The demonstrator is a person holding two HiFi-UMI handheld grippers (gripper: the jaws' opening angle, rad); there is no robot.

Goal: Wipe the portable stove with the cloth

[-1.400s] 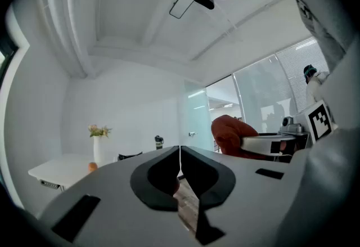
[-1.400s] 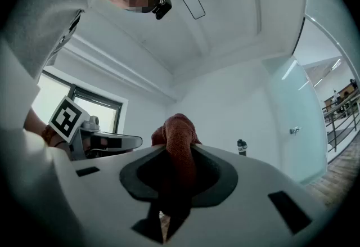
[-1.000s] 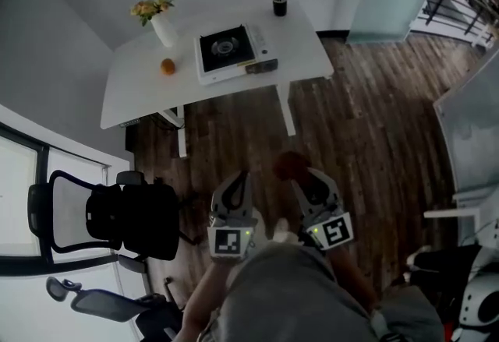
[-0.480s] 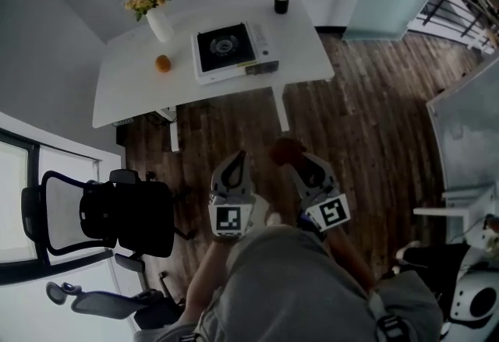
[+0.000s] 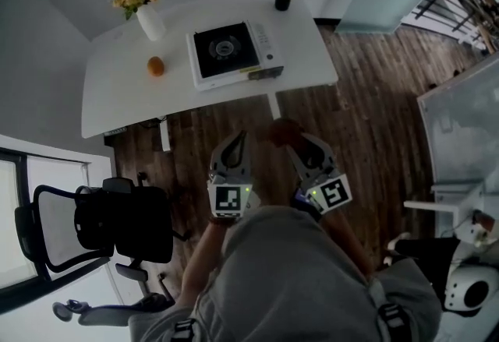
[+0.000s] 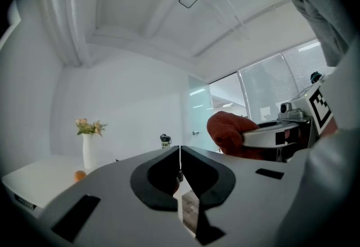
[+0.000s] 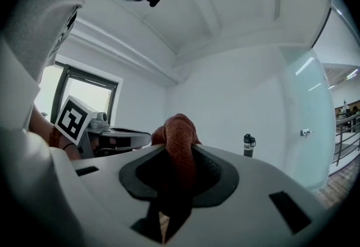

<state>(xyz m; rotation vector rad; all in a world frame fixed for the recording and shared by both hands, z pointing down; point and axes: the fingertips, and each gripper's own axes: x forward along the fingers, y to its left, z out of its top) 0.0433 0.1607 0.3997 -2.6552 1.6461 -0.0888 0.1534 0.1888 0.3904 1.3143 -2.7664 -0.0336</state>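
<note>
Head view: the portable stove [image 5: 231, 52] stood on the white tabletop [image 5: 117, 103] near an orange [image 5: 156, 65], well apart from both tools held over the wooden floor [image 5: 366, 122]. The right gripper [image 5: 292, 147] pinched the rust-red cloth [image 5: 282, 132]; the left gripper [image 5: 238, 139] had its jaws pressed together, holding nothing.

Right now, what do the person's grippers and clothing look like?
Both the left gripper and right gripper have pale grey tapered shells lined with black pads, each carrying a white cube with a black square marker and a small green light. The person wears a grey top.
</note>
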